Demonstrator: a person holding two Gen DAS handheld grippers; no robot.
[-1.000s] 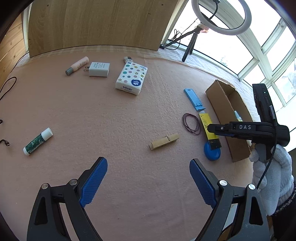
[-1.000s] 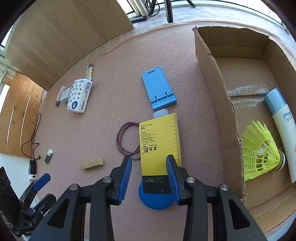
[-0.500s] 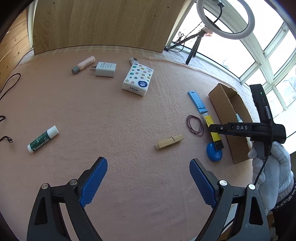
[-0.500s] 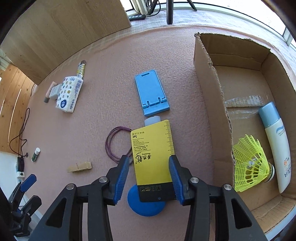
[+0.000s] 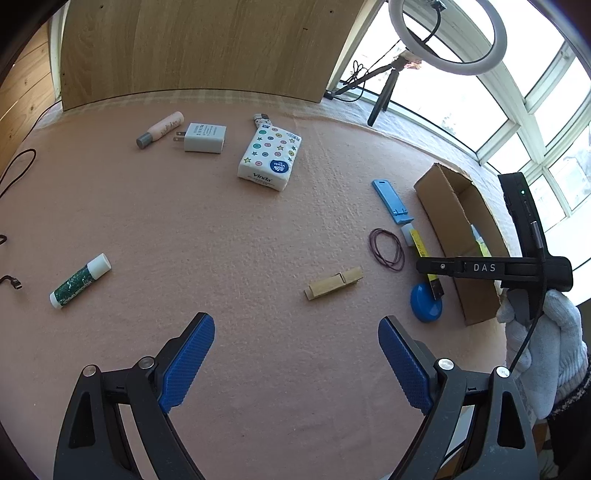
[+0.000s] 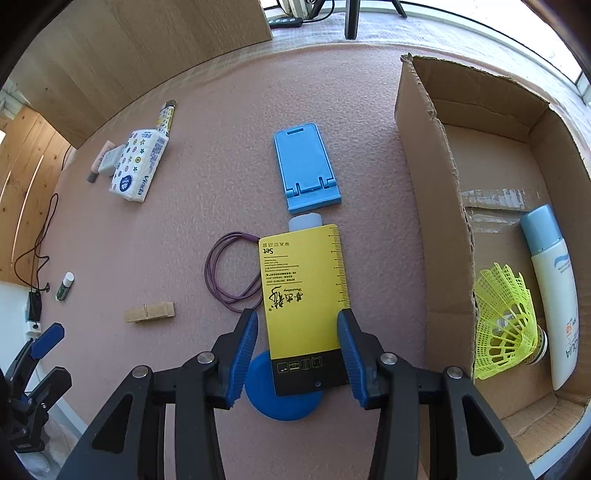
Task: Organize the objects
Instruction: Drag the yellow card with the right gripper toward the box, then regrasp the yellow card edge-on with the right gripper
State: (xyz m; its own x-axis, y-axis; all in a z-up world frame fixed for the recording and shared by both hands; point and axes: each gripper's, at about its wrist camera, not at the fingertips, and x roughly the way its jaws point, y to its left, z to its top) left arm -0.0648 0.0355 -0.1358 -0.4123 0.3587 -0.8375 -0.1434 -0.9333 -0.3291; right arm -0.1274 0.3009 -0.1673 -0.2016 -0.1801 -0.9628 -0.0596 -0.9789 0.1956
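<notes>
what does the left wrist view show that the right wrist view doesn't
Only the left wrist view: the ring light, the gloved hand and the whole white charger.
Only the right wrist view: the yellow shuttlecock and white bottle inside the cardboard box.
Both: yellow card, blue phone stand, clothespin, tissue pack.

"Vinda" on tissue pack [image 5: 270,158]; "DAS" on right gripper [image 5: 495,267]

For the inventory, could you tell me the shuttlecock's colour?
Bright yellow shuttlecock, clearest in the right wrist view.
</notes>
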